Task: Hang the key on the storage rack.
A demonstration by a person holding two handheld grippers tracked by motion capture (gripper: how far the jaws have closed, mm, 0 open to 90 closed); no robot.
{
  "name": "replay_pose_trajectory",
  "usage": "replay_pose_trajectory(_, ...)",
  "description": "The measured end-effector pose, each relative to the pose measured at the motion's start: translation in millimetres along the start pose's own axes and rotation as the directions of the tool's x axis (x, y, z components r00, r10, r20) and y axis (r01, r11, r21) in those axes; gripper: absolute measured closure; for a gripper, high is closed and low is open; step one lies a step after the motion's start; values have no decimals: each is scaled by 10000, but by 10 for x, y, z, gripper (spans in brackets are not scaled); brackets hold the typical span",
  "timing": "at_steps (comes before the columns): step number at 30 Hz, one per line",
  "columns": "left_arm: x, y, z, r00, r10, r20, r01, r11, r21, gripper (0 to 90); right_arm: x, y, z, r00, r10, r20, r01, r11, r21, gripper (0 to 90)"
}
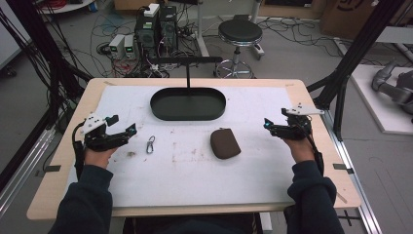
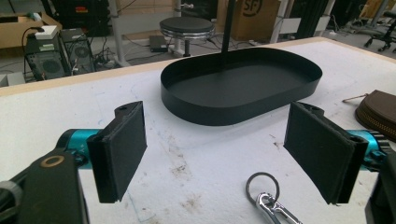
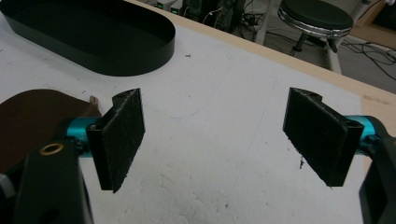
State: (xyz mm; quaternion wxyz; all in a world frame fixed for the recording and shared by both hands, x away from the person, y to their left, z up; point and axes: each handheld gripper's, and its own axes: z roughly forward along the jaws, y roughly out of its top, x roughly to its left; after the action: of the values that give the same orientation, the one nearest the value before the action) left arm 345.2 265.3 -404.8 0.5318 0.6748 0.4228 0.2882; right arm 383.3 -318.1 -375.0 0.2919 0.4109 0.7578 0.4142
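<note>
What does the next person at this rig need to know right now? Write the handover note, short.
Left claw: open, holds nothing, just left of the key clip on the white mat.
Right claw: open, holds nothing, right of the brown pouch.
Black tray: at the far middle of the mat, nothing in it.
Done: nothing picked up or moved into the tray.
Left: probably grip the clip and pouch; both lie loose on the mat.

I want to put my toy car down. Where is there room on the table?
The near white sheet in front of the silver key clip and brown zip pouch is bare, and so is the strip between the pouch and the right hand-held gripper. The black oval tray crowds the far middle.
</note>
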Motion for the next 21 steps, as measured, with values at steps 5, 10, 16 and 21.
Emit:
replay_pose_trajectory(5,2,-7,28,10000,-67,-13,67,10000,27,209,-4,-4,-6,10000,14,-67,-15,10000,-79,211)
replay_pose_trajectory(10,-6,-26,50,9999,-112,-102,114,9997,199,209,-25,-24,-4,9999,108,-88,-109,9999,-95,211)
replay_pose_trajectory(16,-84,-20,98,9999,61,95,-64,9995,294,222,-18,-67,-44,10000,-21,-12,21,10000,-27,211)
replay_pose_trajectory(21,-167,-40,94,9986,313,435,-335,9981,516,336,12,-49,-89,9999,127,-8,-128,9997,-198,212)
